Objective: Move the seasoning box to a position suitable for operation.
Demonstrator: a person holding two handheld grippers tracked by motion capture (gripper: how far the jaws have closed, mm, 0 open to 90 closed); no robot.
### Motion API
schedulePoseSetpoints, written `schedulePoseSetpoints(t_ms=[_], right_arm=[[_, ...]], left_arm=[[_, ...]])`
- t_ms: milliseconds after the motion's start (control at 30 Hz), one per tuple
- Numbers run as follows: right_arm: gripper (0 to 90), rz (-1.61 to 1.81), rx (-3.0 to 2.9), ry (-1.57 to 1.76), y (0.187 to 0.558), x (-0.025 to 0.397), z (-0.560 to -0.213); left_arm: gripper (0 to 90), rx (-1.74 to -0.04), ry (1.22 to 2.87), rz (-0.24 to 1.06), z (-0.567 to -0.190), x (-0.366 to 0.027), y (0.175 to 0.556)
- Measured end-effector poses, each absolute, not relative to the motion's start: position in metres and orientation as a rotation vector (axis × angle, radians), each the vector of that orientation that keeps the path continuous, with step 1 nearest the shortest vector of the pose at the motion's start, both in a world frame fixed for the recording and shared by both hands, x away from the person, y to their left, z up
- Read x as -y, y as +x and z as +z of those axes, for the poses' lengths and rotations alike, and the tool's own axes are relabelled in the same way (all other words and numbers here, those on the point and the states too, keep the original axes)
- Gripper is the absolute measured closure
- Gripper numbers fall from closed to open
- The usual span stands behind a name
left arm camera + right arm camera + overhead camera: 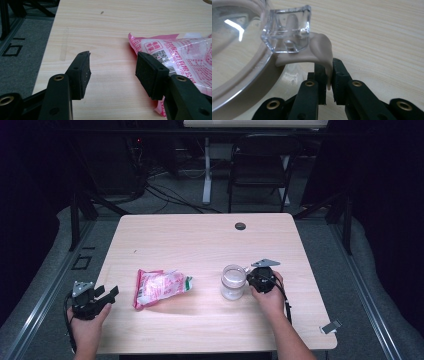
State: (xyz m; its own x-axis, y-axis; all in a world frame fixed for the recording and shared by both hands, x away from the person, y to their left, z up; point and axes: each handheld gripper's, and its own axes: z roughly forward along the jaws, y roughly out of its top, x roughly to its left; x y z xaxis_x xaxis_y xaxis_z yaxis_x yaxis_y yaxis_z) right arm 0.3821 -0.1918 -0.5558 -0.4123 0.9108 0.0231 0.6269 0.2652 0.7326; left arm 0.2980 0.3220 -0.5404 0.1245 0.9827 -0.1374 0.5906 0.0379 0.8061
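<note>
We see the table (200, 240) lit from overhead, surroundings dark; glare on the jar lid (234, 37) left of our jaws.

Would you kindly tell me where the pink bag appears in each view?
High view: the pink bag lies left of centre on the table, between both grippers.
Left gripper view: it lies at the right, partly behind one of the fingers.
Right gripper view: not in it.
Shared landmark: the table.

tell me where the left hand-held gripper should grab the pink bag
Probably the crimped left end of the bag, coming from the left along the table. That flat edge faces the open left hand-held gripper and looks thin enough to pinch.
</note>
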Motion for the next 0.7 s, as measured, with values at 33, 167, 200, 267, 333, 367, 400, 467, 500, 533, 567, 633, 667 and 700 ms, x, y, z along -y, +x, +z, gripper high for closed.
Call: schedulePoseSetpoints(t_ms=[33,167,200,267,333,367,400,467,500,533,567,633,667,700], right_arm=[[84.6,0.949,-2.133,1.389,0.382,0.191,-0.556],[85.2,0.937,-2.136,1.381,0.38,0.19,-0.555],[85.3,0.939,-2.135,1.38,0.38,0.19,-0.555],[85.1,0.95,-2.138,1.381,0.379,0.191,-0.554],[85.3,0.942,-2.143,1.377,0.378,0.191,-0.554],[85.3,0.938,-2.138,1.376,0.378,0.19,-0.554],[85.3,0.939,-2.134,1.377,0.377,0.19,-0.553],[85.2,0.937,-2.131,1.377,0.375,0.189,-0.553],[85.2,0.937,-2.131,1.377,0.375,0.189,-0.553],[85.2,0.95,-2.137,1.374,0.373,0.189,-0.552],[85.2,0.95,-2.137,1.374,0.373,0.189,-0.552],[85.6,0.965,-2.144,1.369,0.37,0.187,-0.551],[85.6,0.976,-2.145,1.362,0.367,0.185,-0.55],[85.5,0.974,-2.145,1.36,0.366,0.185,-0.549]], left_arm=[[45.5,-1.553,1.648,0.652,-0.54,-0.32,0.299],[45.4,-1.535,1.678,0.647,-0.54,-0.315,0.301],[45.5,-1.53,1.671,0.648,-0.541,-0.314,0.302],[45.4,-1.523,1.684,0.647,-0.54,-0.312,0.302],[45.5,-1.513,1.688,0.651,-0.54,-0.31,0.303],[45.5,-1.511,1.688,0.651,-0.54,-0.309,0.303],[45.5,-1.508,1.688,0.649,-0.54,-0.309,0.304],[45.5,-1.498,1.69,0.648,-0.539,-0.306,0.305],[45.5,-1.498,1.69,0.648,-0.539,-0.306,0.305],[45.4,-1.487,1.698,0.647,-0.539,-0.303,0.306],[45.4,-1.487,1.698,0.647,-0.539,-0.303,0.306],[45.5,-1.474,1.701,0.64,-0.538,-0.299,0.306],[45.4,-1.456,1.706,0.627,-0.537,-0.294,0.307],[45.4,-1.443,1.716,0.623,-0.536,-0.29,0.308]])
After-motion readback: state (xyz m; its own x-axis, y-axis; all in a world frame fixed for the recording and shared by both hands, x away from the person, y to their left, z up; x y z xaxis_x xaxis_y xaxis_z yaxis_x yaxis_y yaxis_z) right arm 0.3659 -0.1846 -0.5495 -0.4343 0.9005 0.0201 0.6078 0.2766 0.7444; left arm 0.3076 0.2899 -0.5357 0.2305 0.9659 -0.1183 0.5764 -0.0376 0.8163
